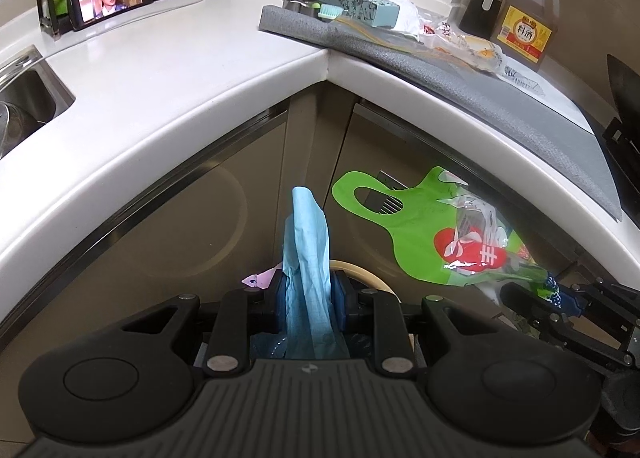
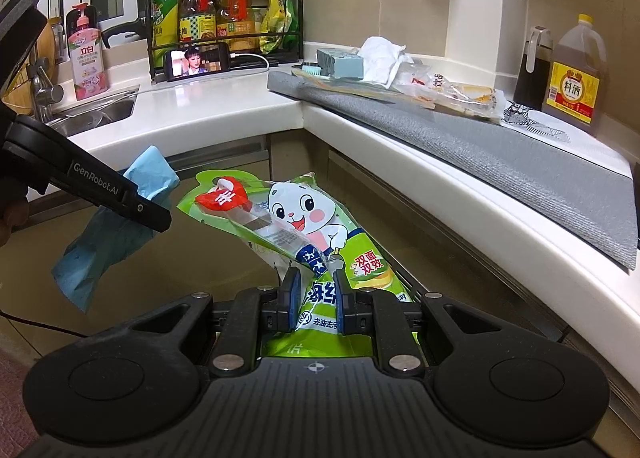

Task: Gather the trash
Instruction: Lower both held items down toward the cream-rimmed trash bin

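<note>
Left gripper [image 1: 310,294], jaws clamped on blue bag [image 1: 308,258], left of right gripper [image 2: 316,290], jaws clamped on green wrapper [image 2: 320,225], near white counter [image 2: 224,109].

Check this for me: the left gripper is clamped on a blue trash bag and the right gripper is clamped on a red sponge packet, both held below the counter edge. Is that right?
Not quite. The packet in the right gripper is green with only a small red patch, as the right wrist view shows. The rest stands: the left gripper is clamped on the blue trash bag, and both are held below the counter edge.
</note>
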Demonstrator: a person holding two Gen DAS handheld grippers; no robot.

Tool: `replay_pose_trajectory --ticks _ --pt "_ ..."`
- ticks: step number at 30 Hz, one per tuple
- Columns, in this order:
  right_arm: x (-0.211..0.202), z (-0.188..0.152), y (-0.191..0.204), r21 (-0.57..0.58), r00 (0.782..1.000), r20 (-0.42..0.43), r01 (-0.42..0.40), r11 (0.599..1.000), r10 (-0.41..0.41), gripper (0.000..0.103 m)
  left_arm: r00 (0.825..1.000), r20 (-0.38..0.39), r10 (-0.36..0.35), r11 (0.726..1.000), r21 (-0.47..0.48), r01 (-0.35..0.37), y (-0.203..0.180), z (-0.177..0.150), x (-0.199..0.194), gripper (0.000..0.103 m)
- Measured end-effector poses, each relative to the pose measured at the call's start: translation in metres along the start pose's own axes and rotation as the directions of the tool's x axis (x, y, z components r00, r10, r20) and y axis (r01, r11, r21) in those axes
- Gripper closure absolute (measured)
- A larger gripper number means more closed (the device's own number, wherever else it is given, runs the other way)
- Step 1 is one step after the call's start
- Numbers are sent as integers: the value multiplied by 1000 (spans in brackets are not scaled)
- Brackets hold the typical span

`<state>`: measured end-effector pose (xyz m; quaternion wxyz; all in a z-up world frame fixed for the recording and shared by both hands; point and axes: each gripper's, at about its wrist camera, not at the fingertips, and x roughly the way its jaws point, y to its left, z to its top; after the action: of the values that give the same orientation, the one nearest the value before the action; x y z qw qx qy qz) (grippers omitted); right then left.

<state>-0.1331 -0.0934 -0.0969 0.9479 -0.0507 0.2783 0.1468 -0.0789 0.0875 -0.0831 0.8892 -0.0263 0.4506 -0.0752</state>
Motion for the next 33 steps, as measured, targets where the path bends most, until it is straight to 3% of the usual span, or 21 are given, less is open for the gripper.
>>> replay_pose_trajectory --ticks 33 --pt "39 -4 -7 30 995 -102 -1 1000 4 84 994 -105 -14 1000 -26 12 3 5 46 77"
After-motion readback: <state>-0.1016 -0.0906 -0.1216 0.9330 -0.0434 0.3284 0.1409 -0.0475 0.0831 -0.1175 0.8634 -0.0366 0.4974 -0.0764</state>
